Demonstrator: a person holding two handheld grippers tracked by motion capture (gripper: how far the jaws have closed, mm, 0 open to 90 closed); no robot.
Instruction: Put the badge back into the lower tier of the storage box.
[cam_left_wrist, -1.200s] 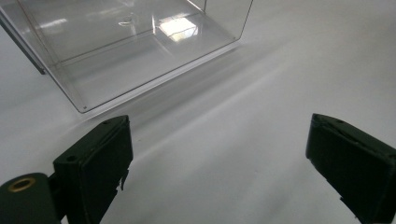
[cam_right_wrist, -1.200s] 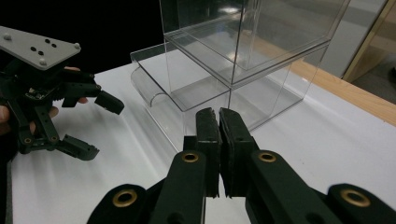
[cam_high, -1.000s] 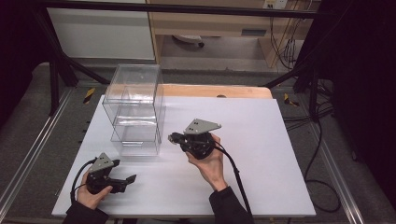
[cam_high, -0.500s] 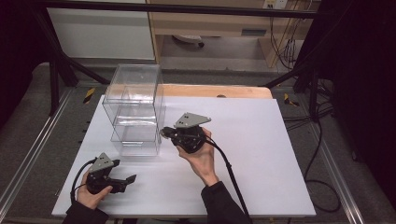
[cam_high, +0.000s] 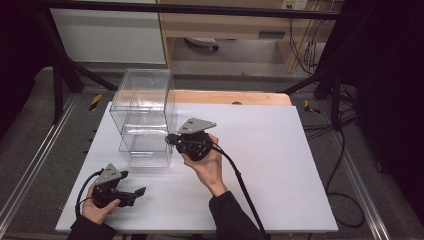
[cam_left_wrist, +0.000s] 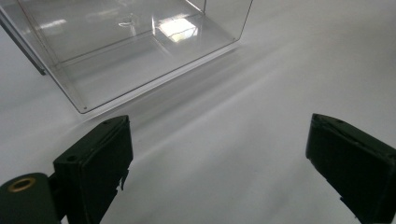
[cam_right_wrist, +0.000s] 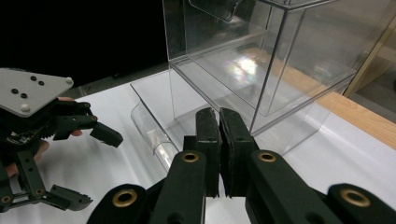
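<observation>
White table (cam_high: 280, 165) w/ clear acrylic drawer box (cam_high: 142, 117) on it.

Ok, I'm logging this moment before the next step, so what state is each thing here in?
Clear stacked box: upright on the white table, nothing seen inside.
Lower drawer: pulled partly out, looks empty.
Right gripper: shut, nothing between the jaws, tips close to the box's lower part.
Left gripper: open, holding nothing, apart from the box, near the table's front edge.
</observation>
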